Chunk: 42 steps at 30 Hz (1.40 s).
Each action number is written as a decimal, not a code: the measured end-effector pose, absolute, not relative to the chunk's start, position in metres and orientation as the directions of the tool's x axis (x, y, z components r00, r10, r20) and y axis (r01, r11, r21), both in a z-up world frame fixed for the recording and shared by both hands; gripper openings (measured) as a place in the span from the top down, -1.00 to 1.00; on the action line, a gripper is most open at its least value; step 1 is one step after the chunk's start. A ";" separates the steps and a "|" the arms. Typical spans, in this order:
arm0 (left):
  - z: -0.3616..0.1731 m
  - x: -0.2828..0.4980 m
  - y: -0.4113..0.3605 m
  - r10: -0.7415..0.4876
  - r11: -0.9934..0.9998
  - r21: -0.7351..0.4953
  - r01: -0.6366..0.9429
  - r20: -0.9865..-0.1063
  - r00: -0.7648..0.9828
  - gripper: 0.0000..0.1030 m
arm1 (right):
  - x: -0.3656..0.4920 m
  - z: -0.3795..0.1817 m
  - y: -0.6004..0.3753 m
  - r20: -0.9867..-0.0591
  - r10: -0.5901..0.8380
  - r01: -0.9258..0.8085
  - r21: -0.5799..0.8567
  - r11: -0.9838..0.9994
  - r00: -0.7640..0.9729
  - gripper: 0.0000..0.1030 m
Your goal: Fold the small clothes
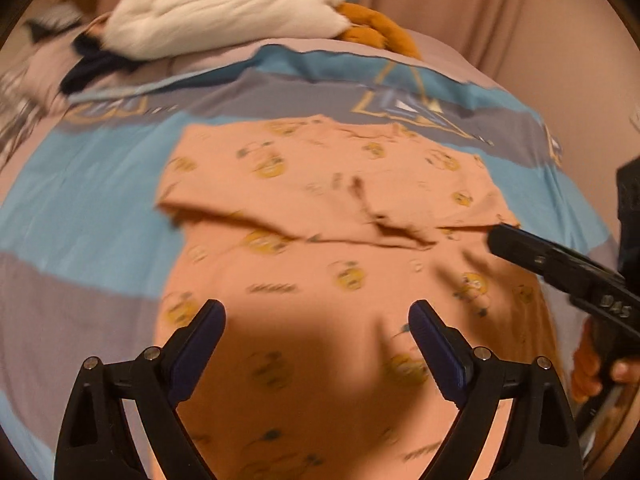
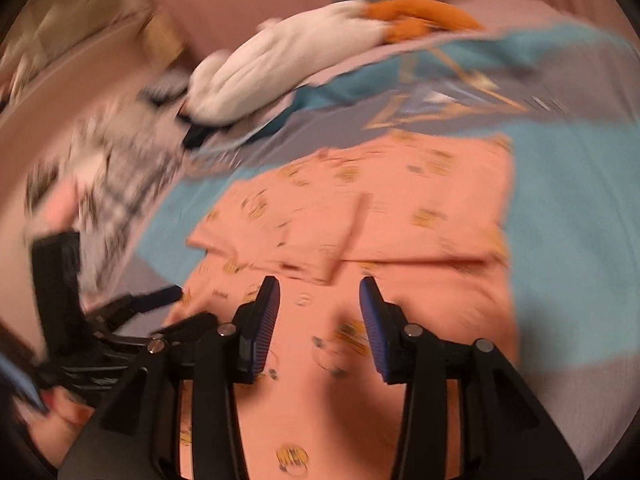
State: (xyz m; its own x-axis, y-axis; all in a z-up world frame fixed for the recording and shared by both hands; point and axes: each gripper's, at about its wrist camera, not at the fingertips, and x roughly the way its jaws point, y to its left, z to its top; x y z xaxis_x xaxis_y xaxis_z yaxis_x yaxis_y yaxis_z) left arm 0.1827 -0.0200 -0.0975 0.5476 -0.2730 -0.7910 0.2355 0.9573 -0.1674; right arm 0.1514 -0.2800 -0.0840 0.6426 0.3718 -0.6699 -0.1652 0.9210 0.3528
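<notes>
Peach shirt [image 1: 320,208], yellow cartoon print, folded on bed [image 1: 80,184]; left tongs [image 1: 316,316] released, empty; right tongs [image 2: 319,300] parted, holding nothing; print wording too blurred.

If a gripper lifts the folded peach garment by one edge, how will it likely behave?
The peach garment looks thin and floppy: its folded flap creases and lies flat on the bedspread, so it would probably drape and unfold. It is likely light. Neither open gripper, left or right, holds it.
</notes>
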 end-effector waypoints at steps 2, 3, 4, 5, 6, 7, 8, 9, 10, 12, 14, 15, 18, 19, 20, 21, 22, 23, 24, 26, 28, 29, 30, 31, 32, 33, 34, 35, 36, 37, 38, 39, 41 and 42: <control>-0.099 0.180 -0.009 -0.263 0.962 -0.171 0.213 -0.790 0.554 -0.79 | 0.167 -0.087 -0.259 -0.684 0.380 -0.228 0.305 0.925 0.622 0.18; -0.100 0.179 -0.004 -0.256 0.964 -0.169 0.203 -0.793 0.553 -0.79 | 0.176 -0.090 -0.249 -0.698 0.366 -0.244 0.272 0.931 0.615 0.21; -0.102 0.178 0.001 -0.254 0.966 -0.173 0.195 -0.794 0.553 -0.79 | 0.184 -0.094 -0.242 -0.713 0.350 -0.247 0.249 0.937 0.608 0.21; -0.102 0.177 0.007 -0.255 0.966 -0.182 0.184 -0.794 0.552 -0.79 | 0.193 -0.100 -0.235 -0.731 0.331 -0.248 0.224 0.942 0.597 0.20; -0.103 0.176 0.011 -0.259 0.965 -0.192 0.177 -0.793 0.552 -0.79 | 0.200 -0.105 -0.230 -0.744 0.314 -0.246 0.204 0.947 0.590 0.21; -0.103 0.176 0.015 -0.268 0.963 -0.207 0.171 -0.789 0.552 -0.79 | 0.206 -0.110 -0.227 -0.756 0.295 -0.246 0.182 0.952 0.584 0.21; -0.104 0.177 0.018 -0.273 0.962 -0.217 0.166 -0.787 0.553 -0.79 | 0.211 -0.115 -0.224 -0.769 0.267 -0.237 0.153 0.959 0.581 0.26; -0.105 0.177 0.022 -0.275 0.961 -0.227 0.156 -0.787 0.552 -0.79 | 0.216 -0.120 -0.224 -0.782 0.228 -0.219 0.121 0.968 0.580 0.33; -0.107 0.178 0.026 -0.279 0.960 -0.237 0.149 -0.787 0.550 -0.79 | 0.219 -0.123 -0.225 -0.790 0.204 -0.206 0.100 0.973 0.578 0.46; -0.110 0.179 0.033 -0.285 0.958 -0.253 0.135 -0.788 0.546 -0.79 | 0.223 -0.126 -0.229 -0.795 0.178 -0.190 0.080 0.978 0.580 0.80; -0.112 0.178 0.039 -0.295 0.954 -0.274 0.121 -0.785 0.545 -0.79 | 0.222 -0.125 -0.237 -0.790 0.197 -0.181 0.110 0.977 0.581 0.89; -0.113 0.178 0.042 -0.300 0.952 -0.284 0.115 -0.784 0.544 -0.79 | 0.221 -0.123 -0.241 -0.784 0.204 -0.176 0.123 0.977 0.586 0.90; -0.115 0.179 0.048 -0.315 0.944 -0.314 0.098 -0.780 0.541 -0.79 | 0.214 -0.118 -0.269 -0.740 0.269 -0.089 0.274 0.958 0.617 0.91; -0.115 0.179 0.049 -0.321 0.942 -0.322 0.096 -0.776 0.543 -0.79 | 0.209 -0.115 -0.279 -0.716 0.289 -0.056 0.331 0.942 0.635 0.91; -0.115 0.178 0.051 -0.323 0.941 -0.326 0.095 -0.774 0.544 -0.79 | 0.203 -0.112 -0.296 -0.677 0.314 -0.010 0.412 0.911 0.665 0.91; -0.115 0.178 0.053 -0.323 0.941 -0.326 0.094 -0.774 0.545 -0.79 | 0.196 -0.110 -0.313 -0.643 0.328 0.034 0.483 0.875 0.692 0.90; -0.114 0.177 0.054 -0.321 0.941 -0.327 0.091 -0.773 0.547 -0.79 | 0.190 -0.110 -0.325 -0.615 0.340 0.061 0.536 0.842 0.712 0.89; -0.114 0.177 0.056 -0.322 0.940 -0.330 0.088 -0.772 0.548 -0.79 | 0.182 -0.111 -0.337 -0.585 0.352 0.086 0.590 0.803 0.730 0.84; -0.114 0.177 0.057 -0.324 0.939 -0.334 0.085 -0.770 0.549 -0.79 | 0.175 -0.116 -0.354 -0.553 0.372 0.116 0.657 0.745 0.745 0.82; -0.114 0.175 0.061 -0.326 0.936 -0.342 0.077 -0.765 0.555 -0.79 | 0.167 -0.122 -0.366 -0.536 0.383 0.151 0.706 0.692 0.752 0.76; -0.112 0.175 0.063 -0.325 0.936 -0.345 0.073 -0.762 0.561 -0.79 | 0.162 -0.129 -0.373 -0.534 0.388 0.185 0.735 0.652 0.751 0.54; -0.112 0.175 0.063 -0.323 0.936 -0.344 0.072 -0.762 0.562 -0.79 | 0.163 -0.131 -0.372 -0.526 0.401 0.186 0.750 0.635 0.750 0.36; -0.112 0.175 0.063 -0.321 0.937 -0.343 0.070 -0.762 0.562 -0.79 | 0.165 -0.132 -0.371 -0.518 0.416 0.182 0.762 0.621 0.748 0.30; -0.112 0.175 0.064 -0.318 0.938 -0.340 0.068 -0.764 0.561 -0.79 | 0.167 -0.133 -0.369 -0.519 0.423 0.181 0.764 0.619 0.743 0.22; -0.112 0.175 0.064 -0.316 0.938 -0.339 0.066 -0.765 0.561 -0.79 | 0.171 -0.132 -0.365 -0.539 0.415 0.189 0.748 0.636 0.733 0.22; -0.112 0.174 0.065 -0.314 0.939 -0.338 0.065 -0.766 0.561 -0.79 | 0.176 -0.132 -0.361 -0.568 0.401 0.202 0.723 0.660 0.719 0.22; -0.112 0.174 0.065 -0.312 0.940 -0.337 0.063 -0.766 0.561 -0.79 | 0.179 -0.134 -0.358 -0.595 0.390 0.214 0.700 0.682 0.703 0.23; -0.113 0.174 0.066 -0.311 0.940 -0.335 0.063 -0.767 0.562 -0.79 | 0.184 -0.135 -0.353 -0.632 0.373 0.228 0.665 0.711 0.679 0.33; -0.113 0.174 0.066 -0.308 0.941 -0.333 0.061 -0.769 0.560 -0.79 | 0.188 -0.136 -0.353 -0.655 0.361 0.234 0.641 0.731 0.664 0.65; -0.113 0.174 0.067 -0.304 0.942 -0.329 0.059 -0.771 0.559 -0.79 | 0.193 -0.134 -0.348 -0.691 0.335 0.244 0.596 0.765 0.640 0.82; -0.113 0.174 0.068 -0.301 0.943 -0.327 0.057 -0.772 0.560 -0.79 | 0.196 -0.129 -0.343 -0.705 0.318 0.233 0.567 0.790 0.634 0.84; -0.113 0.174 0.069 -0.297 0.945 -0.323 0.055 -0.773 0.560 -0.79 | 0.197 -0.120 -0.339 -0.698 0.313 0.204 0.551 0.809 0.644 0.85; -0.114 0.175 0.071 -0.290 0.947 -0.317 0.049 -0.778 0.558 -0.79 | 0.201 -0.095 -0.334 -0.667 0.309 0.144 0.532 0.834 0.678 0.86; -0.114 0.176 0.072 -0.286 0.948 -0.316 0.044 -0.779 0.558 -0.79 | 0.203 -0.085 -0.334 -0.652 0.311 0.123 0.531 0.838 0.691 0.86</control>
